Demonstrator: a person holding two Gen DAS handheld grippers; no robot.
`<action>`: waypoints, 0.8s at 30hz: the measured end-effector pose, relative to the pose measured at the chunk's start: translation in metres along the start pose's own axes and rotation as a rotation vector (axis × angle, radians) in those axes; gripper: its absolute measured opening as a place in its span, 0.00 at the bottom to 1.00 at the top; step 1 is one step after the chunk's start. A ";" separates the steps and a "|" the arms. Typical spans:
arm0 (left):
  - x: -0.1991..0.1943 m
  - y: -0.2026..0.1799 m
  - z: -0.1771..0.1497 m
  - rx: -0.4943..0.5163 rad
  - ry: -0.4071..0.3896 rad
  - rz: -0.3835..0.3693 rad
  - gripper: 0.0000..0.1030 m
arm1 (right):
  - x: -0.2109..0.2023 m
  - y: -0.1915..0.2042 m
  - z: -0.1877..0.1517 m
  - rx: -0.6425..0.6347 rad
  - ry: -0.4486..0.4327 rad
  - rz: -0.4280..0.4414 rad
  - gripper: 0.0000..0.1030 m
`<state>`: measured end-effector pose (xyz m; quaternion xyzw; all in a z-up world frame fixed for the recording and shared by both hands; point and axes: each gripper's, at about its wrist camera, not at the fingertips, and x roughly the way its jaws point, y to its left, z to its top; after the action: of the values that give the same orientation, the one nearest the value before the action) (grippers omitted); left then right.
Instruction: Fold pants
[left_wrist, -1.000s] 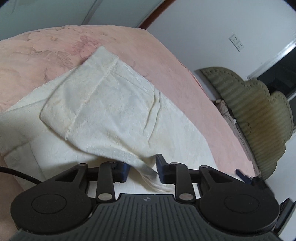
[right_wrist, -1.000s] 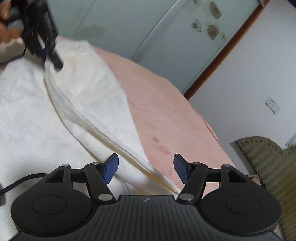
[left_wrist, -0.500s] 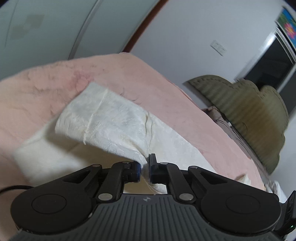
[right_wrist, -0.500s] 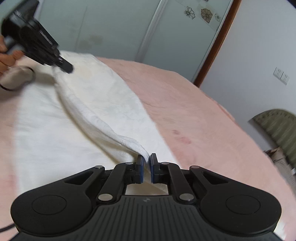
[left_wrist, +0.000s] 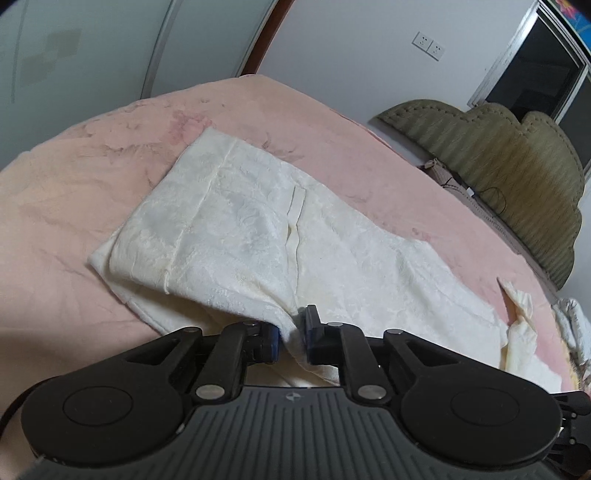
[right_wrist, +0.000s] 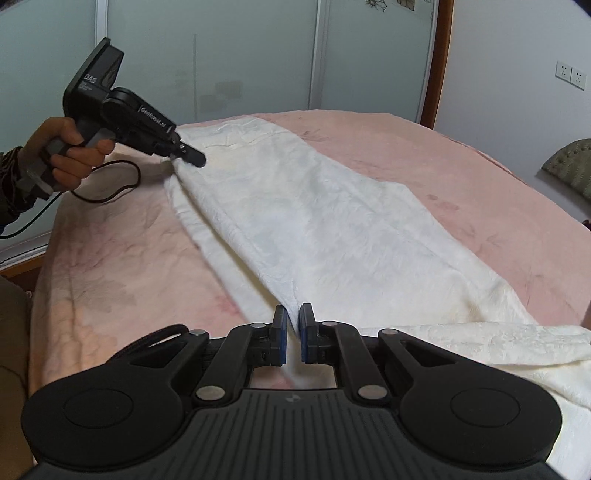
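Note:
Cream-white pants (left_wrist: 258, 229) lie on a pink bedspread (left_wrist: 74, 203), one layer folded over the other. My left gripper (left_wrist: 291, 332) has a bunched fold of the pants between its pads; the jaws are opening slightly, but the pads still touch the cloth. From the right wrist view that left gripper (right_wrist: 184, 155) holds the far end of the pants (right_wrist: 314, 221), gripped by a person's hand (right_wrist: 70, 155). My right gripper (right_wrist: 292, 325) is shut on the near edge of the same layer, which runs taut between the two grippers.
The pink bedspread (right_wrist: 443, 155) reaches out to the right and far side. An olive padded headboard (left_wrist: 498, 155) stands at the right. Frosted sliding doors (right_wrist: 221, 55) rise behind the bed. A black cable (right_wrist: 110, 184) trails from the left gripper over the bedspread.
Both grippers went from open to closed on the pants' edge. They then carried the upper layer sideways, and it now hangs stretched between them.

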<state>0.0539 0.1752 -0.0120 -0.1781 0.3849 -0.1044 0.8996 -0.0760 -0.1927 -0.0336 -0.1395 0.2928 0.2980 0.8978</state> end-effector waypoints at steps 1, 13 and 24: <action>0.000 0.001 -0.001 -0.004 0.003 0.002 0.17 | 0.000 0.001 -0.002 0.009 0.001 0.010 0.06; -0.040 -0.039 0.004 0.086 -0.010 0.100 0.27 | 0.010 -0.013 -0.019 0.193 -0.054 0.020 0.07; -0.004 -0.148 -0.011 0.372 -0.009 -0.140 0.50 | -0.095 -0.098 -0.082 0.634 -0.198 -0.363 0.08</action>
<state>0.0354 0.0383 0.0425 -0.0356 0.3415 -0.2352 0.9093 -0.1134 -0.3475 -0.0325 0.1251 0.2530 0.0407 0.9585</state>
